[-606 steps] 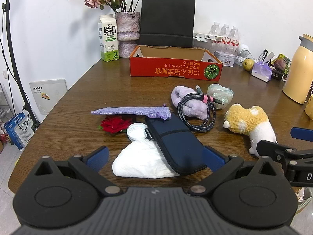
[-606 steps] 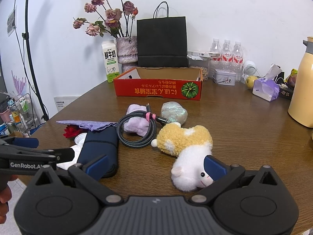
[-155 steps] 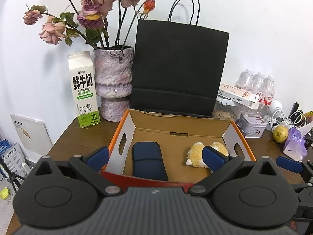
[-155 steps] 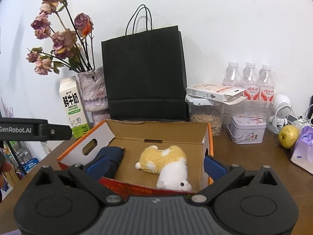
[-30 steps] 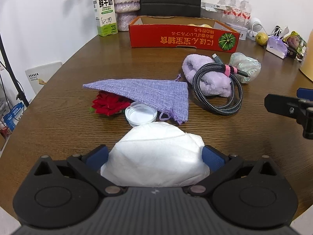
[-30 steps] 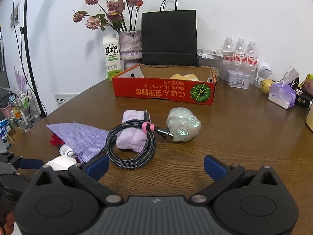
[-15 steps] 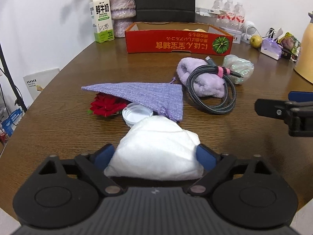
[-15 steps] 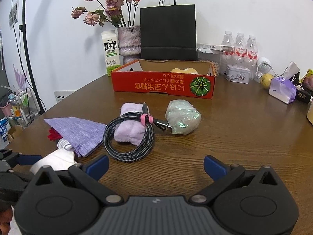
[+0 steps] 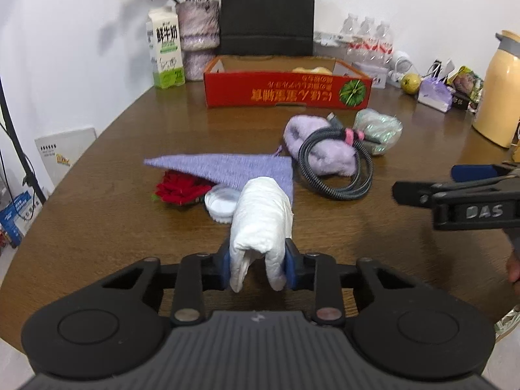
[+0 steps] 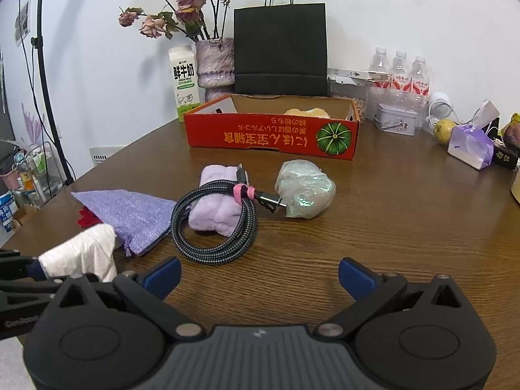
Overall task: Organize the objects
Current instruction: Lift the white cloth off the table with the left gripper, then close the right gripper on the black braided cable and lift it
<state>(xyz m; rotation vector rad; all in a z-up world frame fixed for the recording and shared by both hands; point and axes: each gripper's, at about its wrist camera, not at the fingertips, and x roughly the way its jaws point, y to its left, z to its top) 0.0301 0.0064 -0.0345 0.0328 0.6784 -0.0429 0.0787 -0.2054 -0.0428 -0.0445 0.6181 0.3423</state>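
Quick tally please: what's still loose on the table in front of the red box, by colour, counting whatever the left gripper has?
White: 2, white cloth pad in the left gripper, white lid
Purple: 2, purple pouch, purple fluffy cloth
Red: 1, red flower
Black: 1, coiled cable
Iridescent: 1, crumpled bag
Total: 7

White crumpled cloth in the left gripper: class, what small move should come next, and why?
Probably lift it clear and carry it toward the red cardboard box. The left gripper has just been closing and now pinches the white crumpled cloth, which bunches up between the pads. The box stands open at the far side, a yellow plush toy already inside.
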